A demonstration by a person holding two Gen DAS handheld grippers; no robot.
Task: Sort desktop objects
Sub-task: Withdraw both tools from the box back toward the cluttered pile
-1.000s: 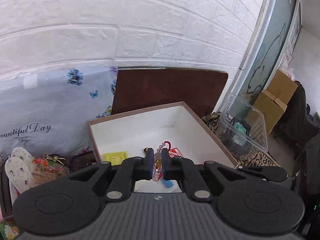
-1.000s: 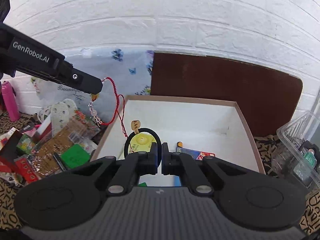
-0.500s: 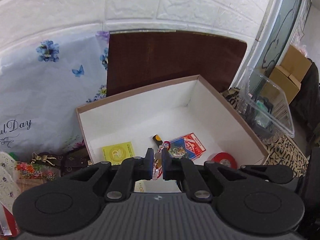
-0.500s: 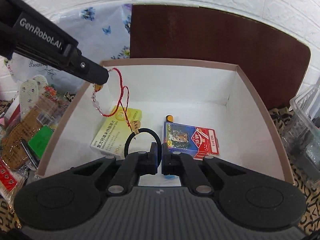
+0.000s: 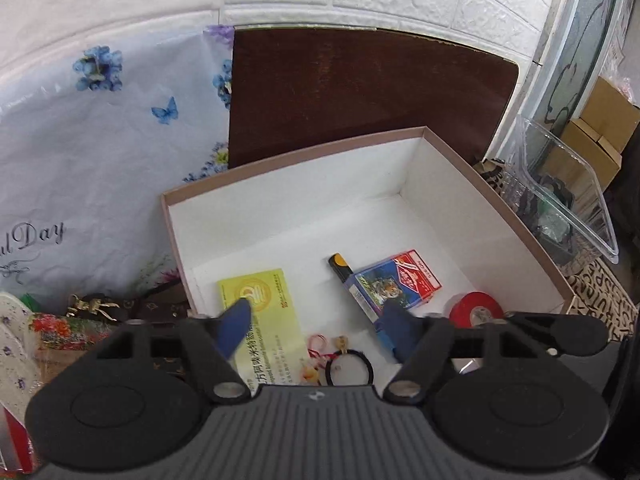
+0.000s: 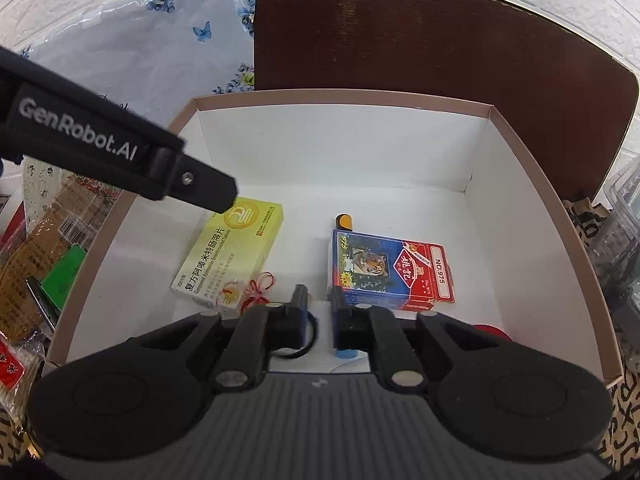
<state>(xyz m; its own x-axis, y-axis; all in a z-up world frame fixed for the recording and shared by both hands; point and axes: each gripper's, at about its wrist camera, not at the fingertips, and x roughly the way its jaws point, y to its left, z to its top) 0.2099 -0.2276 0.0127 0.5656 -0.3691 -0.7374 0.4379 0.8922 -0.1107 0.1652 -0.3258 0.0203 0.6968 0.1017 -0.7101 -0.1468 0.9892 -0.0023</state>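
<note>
A white-lined cardboard box (image 5: pixel 492 200) (image 6: pixel 532 168) holds a yellow medicine box (image 5: pixel 264 308) (image 6: pixel 232 252), a playing-card pack (image 5: pixel 396 284) (image 6: pixel 392 272), an orange-capped lighter (image 5: pixel 340 266) (image 6: pixel 344 222) and a red tape roll (image 5: pixel 476 312). A red-string bead charm (image 5: pixel 320 350) (image 6: pixel 256 292) and a black hair tie (image 5: pixel 348 372) (image 6: pixel 308 340) lie on the box floor. My left gripper (image 5: pixel 320 328) is open above them. My right gripper (image 6: pixel 318 316) is open over the hair tie. The left gripper's finger (image 6: pixel 188 184) crosses the right wrist view.
A clear plastic bin (image 5: pixel 560 208) stands right of the box. Snack packets and a green card (image 6: pixel 60 272) lie left of it. A brown board (image 6: pixel 420 48) and a floral bag (image 5: pixel 100 140) lean on the brick wall behind.
Both grippers have opened. The bead charm has dropped from the left gripper and the hair tie from the right onto the box floor. Both grippers have moved lower over the box.
</note>
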